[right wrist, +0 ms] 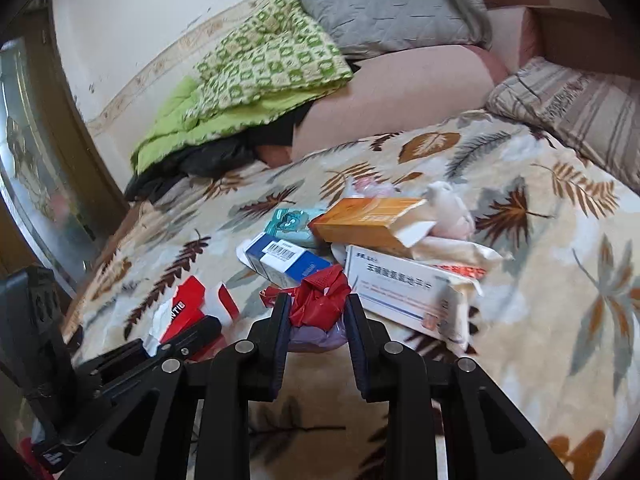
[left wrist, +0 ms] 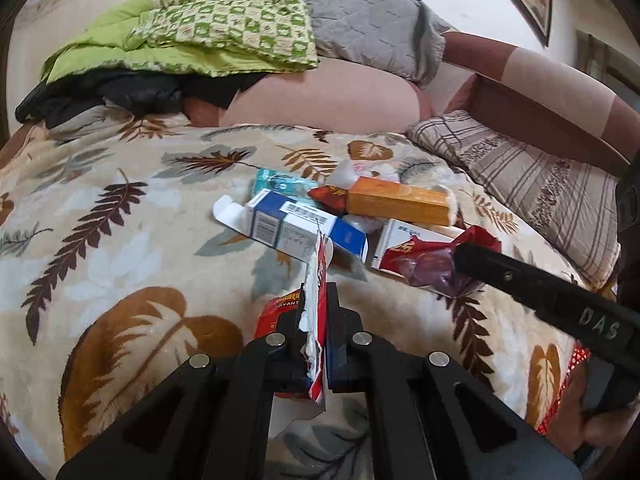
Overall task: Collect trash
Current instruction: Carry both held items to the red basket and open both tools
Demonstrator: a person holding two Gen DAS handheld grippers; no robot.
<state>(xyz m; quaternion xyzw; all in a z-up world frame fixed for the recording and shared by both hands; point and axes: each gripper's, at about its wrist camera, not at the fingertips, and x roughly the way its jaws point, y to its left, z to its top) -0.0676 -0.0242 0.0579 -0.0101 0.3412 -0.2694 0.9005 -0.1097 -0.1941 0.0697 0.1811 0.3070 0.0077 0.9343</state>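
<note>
A bed covered by a cream blanket (left wrist: 120, 240) printed with brown and grey leaves fills both views. Along the top of the frame lie a grey pillow (left wrist: 368, 20), a green checked quilt (left wrist: 232, 24) and, at the right, a striped pillow (left wrist: 532, 184). The trash sits in a loose heap at the centre of the blanket: an orange box (left wrist: 400, 200), a blue and white box (left wrist: 296, 226) just left of it, a white box with blue lettering (right wrist: 404, 288) at right of centre, and a small teal packet (left wrist: 280, 186) behind them. In the lower centre of the left wrist view, the left gripper (left wrist: 316, 300) is pinched tight on a torn red and white wrapper (left wrist: 318, 280), held upright on edge. In the right wrist view, the right gripper (right wrist: 318, 308) stands partly open around a crumpled red bag (right wrist: 320, 296) on the blanket; whether its fingers press the bag I cannot tell
</note>
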